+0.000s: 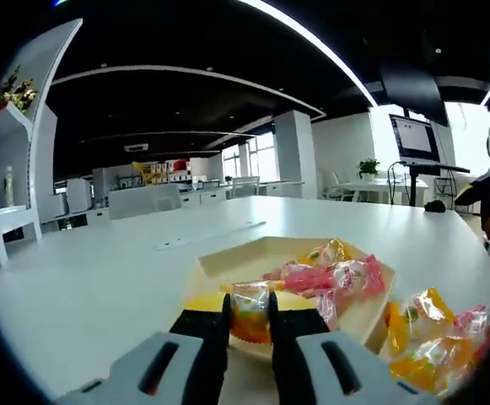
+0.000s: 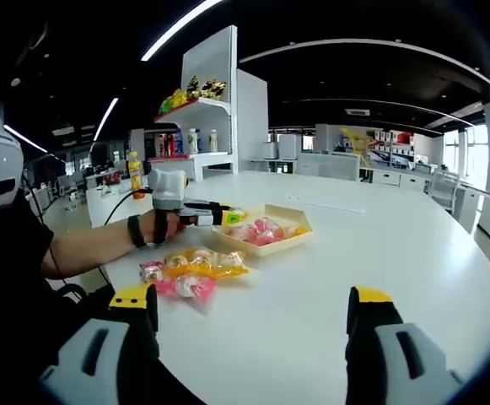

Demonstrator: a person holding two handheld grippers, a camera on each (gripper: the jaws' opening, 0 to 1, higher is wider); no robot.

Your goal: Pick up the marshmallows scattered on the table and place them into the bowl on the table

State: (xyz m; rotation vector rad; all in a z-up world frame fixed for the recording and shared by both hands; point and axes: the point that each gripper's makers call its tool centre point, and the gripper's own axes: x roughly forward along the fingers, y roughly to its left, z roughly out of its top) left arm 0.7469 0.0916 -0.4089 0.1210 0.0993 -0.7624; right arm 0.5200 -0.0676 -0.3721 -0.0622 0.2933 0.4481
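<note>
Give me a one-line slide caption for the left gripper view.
Left gripper holds a wrapped marshmallow at the bowl's rim, more marshmallows on the table.

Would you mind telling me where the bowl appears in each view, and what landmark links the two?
Left gripper view: the bowl sits low, just right of centre, right beyond the left gripper, which grips a wrapped marshmallow.
Right gripper view: the bowl lies just above centre, left of middle.
Shared landmark: the loose pile of marshmallows beside the bowl.
</note>
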